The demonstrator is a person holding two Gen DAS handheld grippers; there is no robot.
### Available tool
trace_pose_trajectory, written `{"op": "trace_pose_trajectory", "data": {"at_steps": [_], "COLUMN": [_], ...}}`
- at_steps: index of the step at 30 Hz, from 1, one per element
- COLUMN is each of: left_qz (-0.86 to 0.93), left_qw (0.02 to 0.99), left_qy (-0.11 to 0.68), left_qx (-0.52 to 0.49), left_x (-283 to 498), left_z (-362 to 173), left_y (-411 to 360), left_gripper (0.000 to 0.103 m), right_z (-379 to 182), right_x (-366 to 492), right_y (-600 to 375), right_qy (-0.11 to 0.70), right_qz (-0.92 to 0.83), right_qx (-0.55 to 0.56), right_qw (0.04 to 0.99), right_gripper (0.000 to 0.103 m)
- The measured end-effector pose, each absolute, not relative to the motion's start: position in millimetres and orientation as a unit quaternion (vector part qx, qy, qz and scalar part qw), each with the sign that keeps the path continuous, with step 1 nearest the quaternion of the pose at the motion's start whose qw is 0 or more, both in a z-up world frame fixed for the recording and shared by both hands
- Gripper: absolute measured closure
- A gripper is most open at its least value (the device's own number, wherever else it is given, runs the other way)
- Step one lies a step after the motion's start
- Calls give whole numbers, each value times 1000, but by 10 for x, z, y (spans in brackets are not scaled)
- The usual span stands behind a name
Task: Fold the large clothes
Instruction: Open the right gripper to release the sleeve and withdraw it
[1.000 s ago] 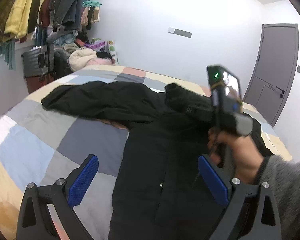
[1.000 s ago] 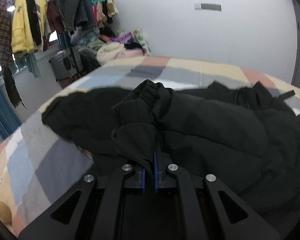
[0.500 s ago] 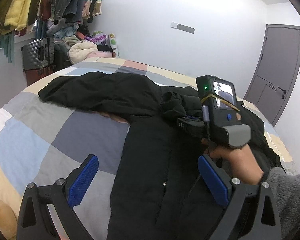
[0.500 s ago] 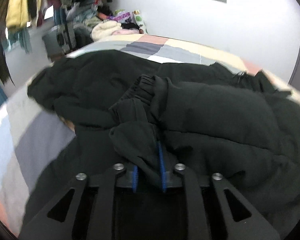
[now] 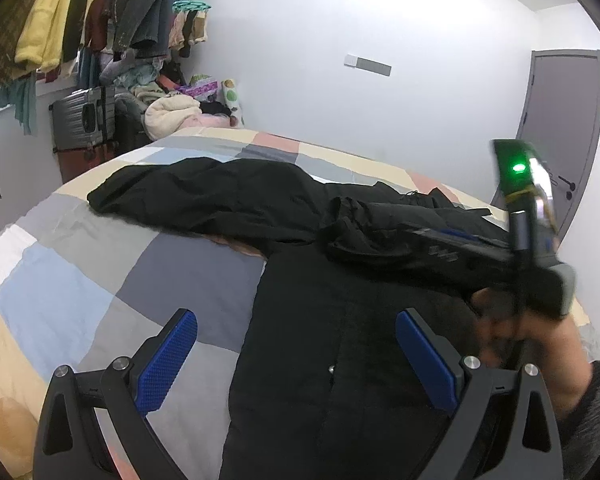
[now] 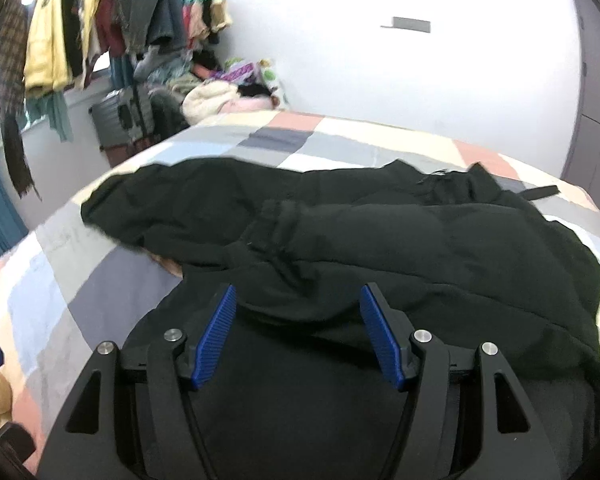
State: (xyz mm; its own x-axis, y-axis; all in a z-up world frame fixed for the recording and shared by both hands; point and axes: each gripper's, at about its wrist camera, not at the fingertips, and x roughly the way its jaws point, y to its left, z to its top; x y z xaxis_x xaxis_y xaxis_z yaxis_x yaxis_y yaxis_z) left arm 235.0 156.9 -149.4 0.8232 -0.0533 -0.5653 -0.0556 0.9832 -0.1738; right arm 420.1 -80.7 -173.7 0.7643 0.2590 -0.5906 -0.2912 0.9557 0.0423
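A large black padded jacket (image 5: 320, 320) lies spread on the patchwork bed (image 5: 100, 280). One sleeve (image 5: 204, 196) stretches out to the left. The other sleeve (image 6: 400, 240) lies folded across the jacket's chest, cuff toward the left. My left gripper (image 5: 296, 344) is open and empty, hovering above the jacket's lower left edge. My right gripper (image 6: 298, 332) is open and empty just above the folded sleeve; it also shows in the left wrist view (image 5: 440, 240), held by a hand.
The bed's left edge (image 5: 4, 236) drops to the floor. Beyond it stand a grey suitcase (image 5: 82, 118), a pile of clothes (image 5: 172, 108) and a rail of hanging garments (image 5: 60, 20). A grey door (image 5: 560, 128) is at the far right.
My right gripper was shut on the sleeve's cuff; it has opened and let the sleeve drop across the jacket's chest, then drawn back. My left gripper has stayed open.
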Motion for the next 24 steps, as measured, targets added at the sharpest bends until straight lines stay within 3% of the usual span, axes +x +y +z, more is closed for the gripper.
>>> {"op": "trace_pose_trajectory", "data": {"at_steps": [18,24], "left_qz": [-25,-35], "left_qw": [961,959], "left_qy": [272,275], "left_qx": [-34,-56], "left_x": [2003,1935], "left_z": [-1313,-1297], "left_y": [1200,1160], "left_gripper": [2,2], "right_z": [-1024,-894], "right_x": [3137,2613], "right_y": [-1989,-2247], "right_qy": [253,223], "right_qz": [100,93], "right_qx": [1,-10], "right_qw": [962,970], "right_gripper": [37,32]}}
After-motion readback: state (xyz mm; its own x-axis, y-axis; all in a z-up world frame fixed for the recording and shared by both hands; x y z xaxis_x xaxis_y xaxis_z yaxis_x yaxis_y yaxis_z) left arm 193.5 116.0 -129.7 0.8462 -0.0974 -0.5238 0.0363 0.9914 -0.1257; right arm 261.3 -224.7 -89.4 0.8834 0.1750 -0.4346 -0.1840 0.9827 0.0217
